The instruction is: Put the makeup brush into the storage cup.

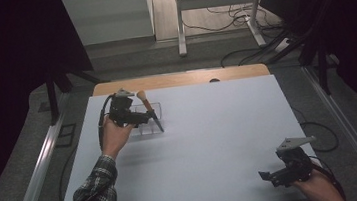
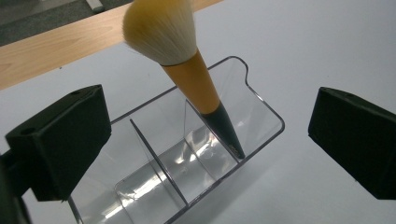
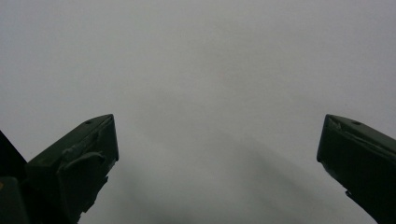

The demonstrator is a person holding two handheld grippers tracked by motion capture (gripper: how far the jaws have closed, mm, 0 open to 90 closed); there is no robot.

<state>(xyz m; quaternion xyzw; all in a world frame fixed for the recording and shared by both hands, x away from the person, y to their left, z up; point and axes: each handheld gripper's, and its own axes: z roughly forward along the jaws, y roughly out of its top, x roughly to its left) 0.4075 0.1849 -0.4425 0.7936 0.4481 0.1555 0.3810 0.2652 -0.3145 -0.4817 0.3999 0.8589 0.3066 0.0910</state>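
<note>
Left claw (image 1: 154, 119) is at the far-left part of the desk (image 1: 211, 142), jaws wide apart, nothing clamped. The makeup brush (image 2: 187, 70) stands free between the jaws without touching either pad.

Left gripper view gives the detail: the brush is tilted, its grey pointed handle tip down in the end compartment of a clear plastic organizer (image 2: 261, 112), cream bristle head up and leaning toward the far wooden desk edge (image 2: 56, 49). The orange ferrule section crosses above the organizer's rim. Two dividers are visible; the other compartments hold nothing I can see.

High view gives the layout: the organizer (image 1: 142, 129) reads as a faint outline by the left hand (image 1: 115, 137), with the brush (image 1: 145, 104) sticking out of it at an angle. Compartments can't be told apart from up here. Plaid sleeve (image 1: 95, 189) comes in bottom-left.

Right claw (image 1: 270, 176) is near the front-right corner of the desk, well apart from the organizer, held by the right hand (image 1: 321, 188). Right gripper view: jaws apart, plain white desk surface (image 3: 201, 70) between them, nothing held.
</note>
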